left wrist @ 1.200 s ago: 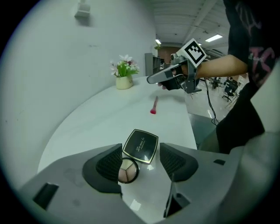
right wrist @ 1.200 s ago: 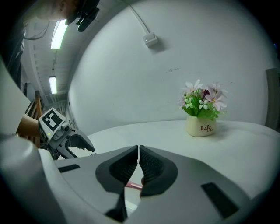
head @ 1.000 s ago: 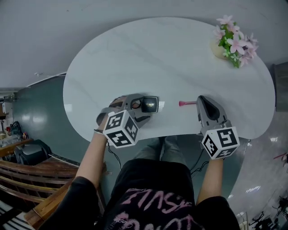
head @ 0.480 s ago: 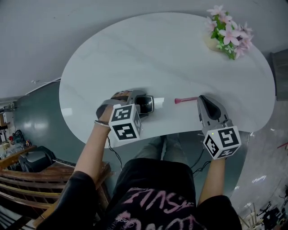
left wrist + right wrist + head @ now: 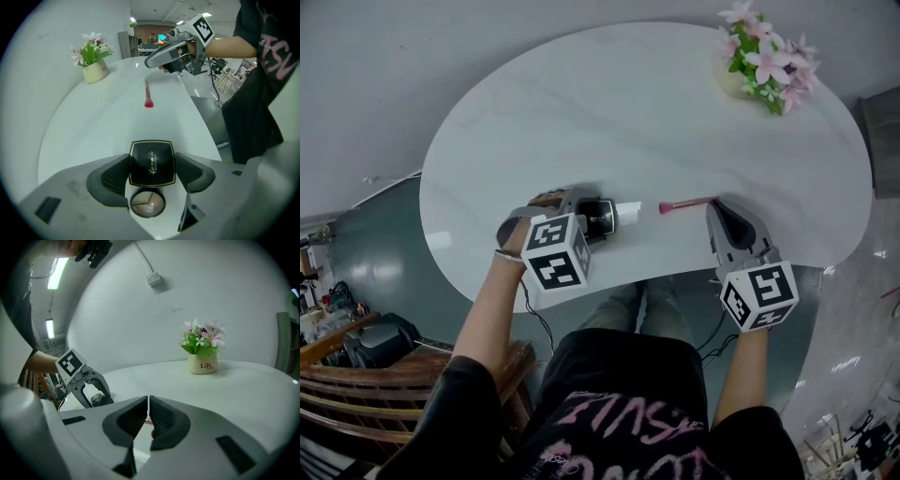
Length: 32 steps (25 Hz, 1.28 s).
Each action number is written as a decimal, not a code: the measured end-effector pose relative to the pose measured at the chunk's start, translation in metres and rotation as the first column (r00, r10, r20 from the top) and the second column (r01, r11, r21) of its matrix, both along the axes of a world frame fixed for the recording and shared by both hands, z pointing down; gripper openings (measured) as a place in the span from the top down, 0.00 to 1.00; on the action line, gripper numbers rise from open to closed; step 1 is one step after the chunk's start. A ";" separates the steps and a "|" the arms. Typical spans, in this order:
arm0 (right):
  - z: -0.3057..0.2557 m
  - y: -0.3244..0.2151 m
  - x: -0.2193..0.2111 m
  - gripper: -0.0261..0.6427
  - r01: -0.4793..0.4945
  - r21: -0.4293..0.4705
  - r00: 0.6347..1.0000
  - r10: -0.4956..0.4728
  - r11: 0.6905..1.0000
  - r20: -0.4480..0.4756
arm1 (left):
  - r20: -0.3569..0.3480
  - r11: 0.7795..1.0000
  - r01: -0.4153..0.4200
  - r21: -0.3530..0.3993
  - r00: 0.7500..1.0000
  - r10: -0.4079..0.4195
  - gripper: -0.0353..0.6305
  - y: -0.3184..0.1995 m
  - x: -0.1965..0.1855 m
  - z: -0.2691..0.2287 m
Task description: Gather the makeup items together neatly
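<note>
a room with a plain grey wall [image 5: 117, 310], a white wall box [image 5: 153, 279] with a cable running up from it, and strip lights [image 5: 55, 273] overhead. the floor [image 5: 380, 244] is dark teal. a wooden bench [image 5: 356, 370] sits at the lower left of the head view.

a large oval table [image 5: 609, 112] with a pale, faintly veined white top fills the middle. most of its surface is bare. a person in a black shirt [image 5: 628, 412] with pink print stands at its near edge, one gripper in each hand.

the left gripper [image 5: 152, 164] points steeply down at the near edge, and its pads grasp a black square compact [image 5: 603, 217] with a gold border by its two sides.

the right gripper [image 5: 148, 401] is well to the right of it, angled lower toward the table, jaws clenched together with only a thin slit between them and nothing seen clamped there.

a cream pot of pink flowers [image 5: 759, 58] stands at the far right edge, well apart from everything else.

a slim pink makeup brush [image 5: 684, 203] lies flat between compact and right gripper, handle end at that gripper's tip; whether they touch i cannot tell.
</note>
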State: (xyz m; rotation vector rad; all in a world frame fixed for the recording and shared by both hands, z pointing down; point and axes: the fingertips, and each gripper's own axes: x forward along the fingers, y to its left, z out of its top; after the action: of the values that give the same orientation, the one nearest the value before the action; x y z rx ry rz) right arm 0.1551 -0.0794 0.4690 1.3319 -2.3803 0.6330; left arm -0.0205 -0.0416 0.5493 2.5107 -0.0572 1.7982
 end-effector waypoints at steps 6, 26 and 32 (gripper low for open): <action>0.003 0.014 0.002 0.86 -0.023 -0.011 1.000 0.023 1.000 0.019 | -0.028 0.999 0.034 0.005 0.999 -0.034 0.49 -0.002 0.008 -0.010; 0.005 0.033 0.040 0.86 -0.089 -0.014 0.996 0.089 0.996 0.004 | -0.076 1.000 -0.013 -0.005 0.997 0.012 0.49 -0.003 0.065 -0.014; 0.007 0.032 0.043 0.86 -0.086 -0.016 0.996 0.086 0.996 0.002 | -0.069 1.000 -0.004 -0.006 0.998 0.003 0.49 -0.004 0.066 -0.009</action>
State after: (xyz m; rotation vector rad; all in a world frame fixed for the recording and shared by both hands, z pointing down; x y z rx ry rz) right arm 0.1977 -0.0472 0.4756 1.4342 -2.3246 0.6768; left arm 0.0459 -0.0459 0.5399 2.5677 -0.0447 1.7093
